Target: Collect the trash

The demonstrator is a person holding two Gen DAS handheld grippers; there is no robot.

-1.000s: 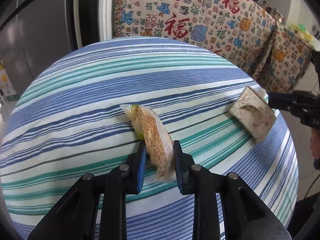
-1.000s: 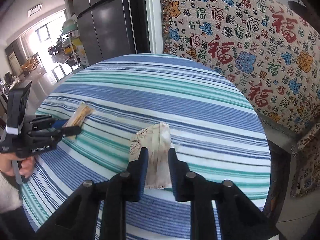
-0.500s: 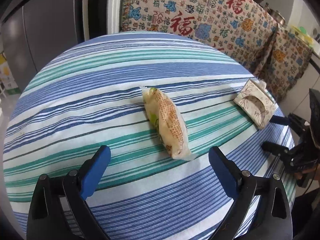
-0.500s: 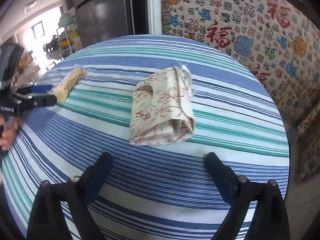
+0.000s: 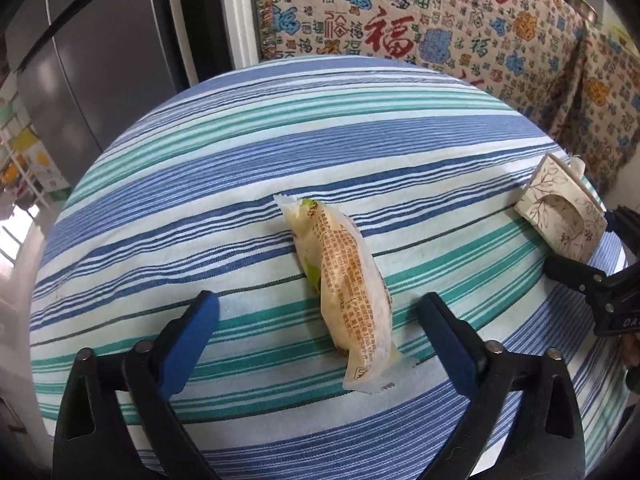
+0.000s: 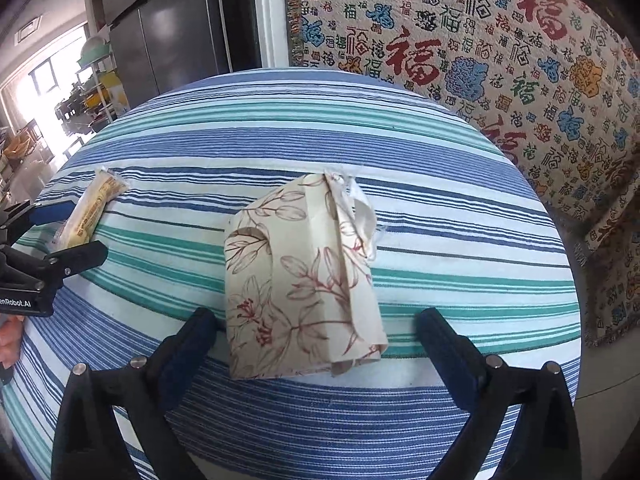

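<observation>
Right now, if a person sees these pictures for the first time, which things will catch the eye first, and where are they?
First comes the round table's blue, green and white striped cloth, with a beige hanging of red and blue characters behind it. On the cloth lie a crumpled snack wrapper, between the open fingers of the left hand-held gripper, and a flattened floral paper pack, just before the open right hand-held gripper.

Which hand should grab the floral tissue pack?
Right. The right gripper already straddles the floral tissue pack, jaws open; the left gripper is around the snack wrapper.
</observation>
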